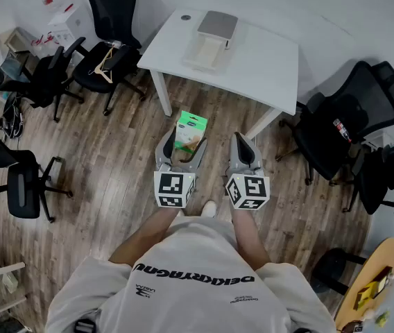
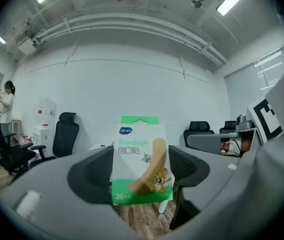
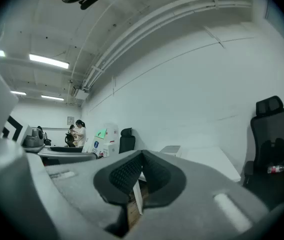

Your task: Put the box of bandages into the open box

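A green and white box of bandages [image 1: 191, 130] stands upright between the pads of my left gripper [image 1: 181, 148], which is shut on it and holds it above the wooden floor. In the left gripper view the box of bandages [image 2: 139, 159] fills the gap of the left gripper [image 2: 141, 173], printed face toward the camera. My right gripper [image 1: 243, 146] is beside it, level and shut with nothing in it; in its own view the right gripper [image 3: 143, 176] has its pads meeting. The open box [image 1: 209, 41], white with a raised grey lid, sits on the white table [image 1: 266, 61] ahead.
Black office chairs stand at the left [image 1: 110, 30] and at the right [image 1: 349, 116] of the table. Another chair [image 1: 23, 186] is at the near left. A person [image 2: 4, 106] stands far off by the wall. A round wooden table [image 1: 377, 286] is at the lower right.
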`<move>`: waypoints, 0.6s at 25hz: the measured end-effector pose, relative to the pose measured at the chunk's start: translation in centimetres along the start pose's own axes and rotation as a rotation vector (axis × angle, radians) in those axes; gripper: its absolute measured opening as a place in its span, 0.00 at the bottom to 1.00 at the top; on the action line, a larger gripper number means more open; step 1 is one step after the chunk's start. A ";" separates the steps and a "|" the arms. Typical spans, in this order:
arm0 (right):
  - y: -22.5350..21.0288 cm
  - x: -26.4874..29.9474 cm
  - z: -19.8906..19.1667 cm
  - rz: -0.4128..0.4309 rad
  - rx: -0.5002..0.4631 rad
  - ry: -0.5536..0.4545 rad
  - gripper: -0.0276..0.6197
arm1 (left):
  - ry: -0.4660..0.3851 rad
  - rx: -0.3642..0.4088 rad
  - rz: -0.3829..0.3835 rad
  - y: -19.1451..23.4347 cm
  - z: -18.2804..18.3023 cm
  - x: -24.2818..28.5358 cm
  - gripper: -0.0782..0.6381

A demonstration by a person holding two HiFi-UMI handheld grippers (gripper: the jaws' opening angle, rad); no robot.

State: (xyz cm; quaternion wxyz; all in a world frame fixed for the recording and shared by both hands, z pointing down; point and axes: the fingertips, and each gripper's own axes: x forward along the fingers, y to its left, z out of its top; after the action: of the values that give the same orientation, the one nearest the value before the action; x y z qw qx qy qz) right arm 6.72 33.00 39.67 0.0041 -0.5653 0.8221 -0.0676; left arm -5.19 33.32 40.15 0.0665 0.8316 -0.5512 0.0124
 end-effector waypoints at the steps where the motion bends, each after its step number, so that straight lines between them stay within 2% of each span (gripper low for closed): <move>1: -0.2 0.1 0.0 0.003 -0.001 -0.004 0.04 | 0.001 -0.001 0.004 0.0 0.0 0.2 0.61; 8: -1.1 0.1 0.6 0.027 -0.016 -0.041 0.04 | 0.004 -0.003 0.033 -0.3 -0.1 0.8 0.61; 15: -2.5 0.4 0.1 0.069 -0.010 -0.024 0.04 | -0.003 -0.001 0.061 -1.1 0.0 1.8 0.61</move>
State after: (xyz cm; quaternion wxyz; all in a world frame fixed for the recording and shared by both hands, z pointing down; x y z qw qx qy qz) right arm 8.89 31.71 39.91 0.0134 -0.5376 0.8412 -0.0564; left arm -3.44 32.10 40.26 0.0658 0.8144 -0.5764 0.0132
